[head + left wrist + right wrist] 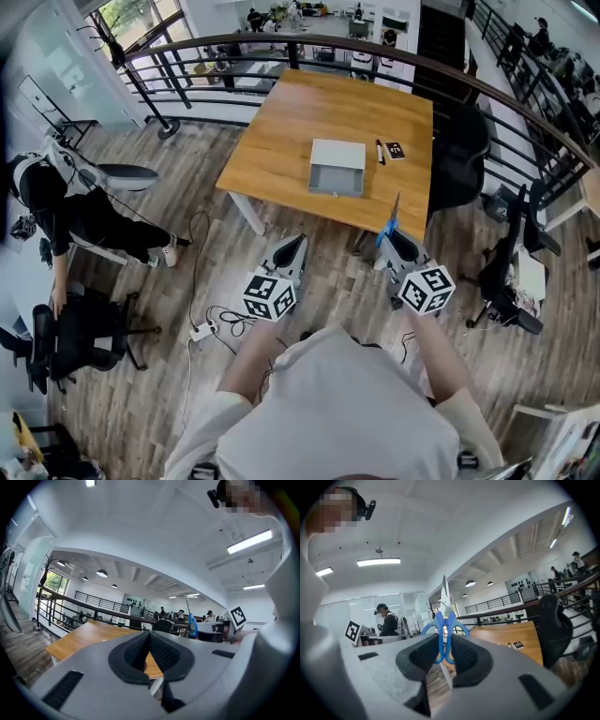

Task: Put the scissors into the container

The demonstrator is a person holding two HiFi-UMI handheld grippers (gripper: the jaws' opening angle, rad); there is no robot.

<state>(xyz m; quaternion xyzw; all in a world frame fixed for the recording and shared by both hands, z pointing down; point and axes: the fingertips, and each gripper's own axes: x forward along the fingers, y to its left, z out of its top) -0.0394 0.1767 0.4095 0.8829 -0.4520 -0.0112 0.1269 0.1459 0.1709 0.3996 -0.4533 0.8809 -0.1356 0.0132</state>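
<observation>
Blue-handled scissors [389, 225] stand with the blade up in my right gripper [392, 242], which is shut on their handles, in front of the table's near edge. In the right gripper view the scissors [444, 620] sit between the dark pads of the right gripper [445, 653], blade tip pointing up. The grey open container [337, 167] rests in the middle of the wooden table [281, 141], ahead and to the left of the scissors. My left gripper [292, 246] is shut with nothing in it, and its pads [157, 651] meet. From the left gripper view the scissors [192, 625] show off to the right.
A black pen [380, 152] and a small black card [395, 150] lie right of the container. A black office chair [459, 159] stands at the table's right side. Cables and a power strip [211, 323] lie on the floor. A person [56, 206] bends at far left.
</observation>
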